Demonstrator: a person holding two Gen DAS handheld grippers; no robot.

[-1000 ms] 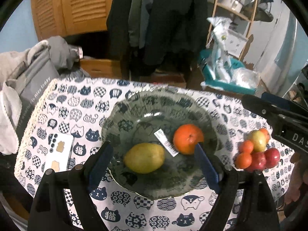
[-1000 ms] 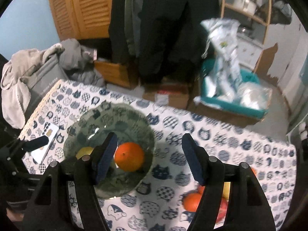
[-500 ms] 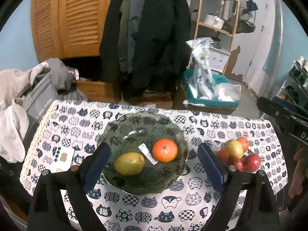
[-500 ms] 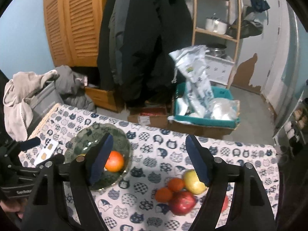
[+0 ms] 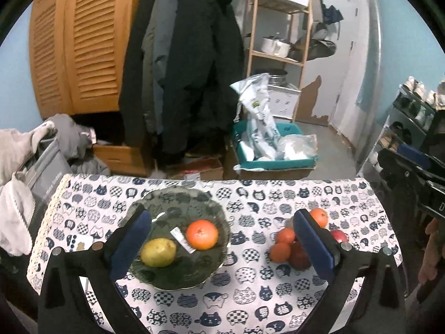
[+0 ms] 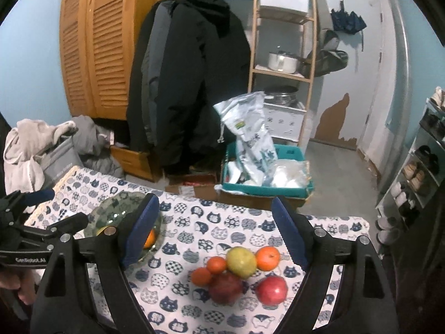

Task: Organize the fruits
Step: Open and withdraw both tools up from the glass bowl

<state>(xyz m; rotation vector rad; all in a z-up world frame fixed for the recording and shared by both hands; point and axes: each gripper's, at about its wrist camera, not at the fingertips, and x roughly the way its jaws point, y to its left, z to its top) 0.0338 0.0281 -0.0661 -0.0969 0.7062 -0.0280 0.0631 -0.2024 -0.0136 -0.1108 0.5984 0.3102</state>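
Observation:
A dark glass plate (image 5: 214,267) (image 6: 108,208) on the cat-print tablecloth holds an orange (image 5: 202,234) (image 6: 150,240), a yellow pear (image 5: 158,252) and a white label (image 5: 182,238). To its right lies a loose pile: small oranges (image 6: 214,264), a yellow pear (image 6: 240,261), an orange (image 6: 267,258) and two red fruits (image 6: 271,289). My left gripper (image 5: 221,243) hangs above the plate, jaws still opening, nothing between them. Raised over the pile, my right gripper (image 6: 215,233) is also opening with nothing held.
A white card (image 5: 79,242) lies on the cloth (image 5: 250,300) left of the plate. Behind the table are a teal crate of bags (image 6: 264,178), hanging dark coats (image 6: 192,78), a wooden shelf (image 6: 281,55) and a laundry heap (image 5: 30,161) at the left. A hand (image 5: 431,253) shows at right.
Both grippers have pulled back and up from the plate, widening their jaws. The right one swung rightward, away from the orange on the plate, and now faces the fruit pile.

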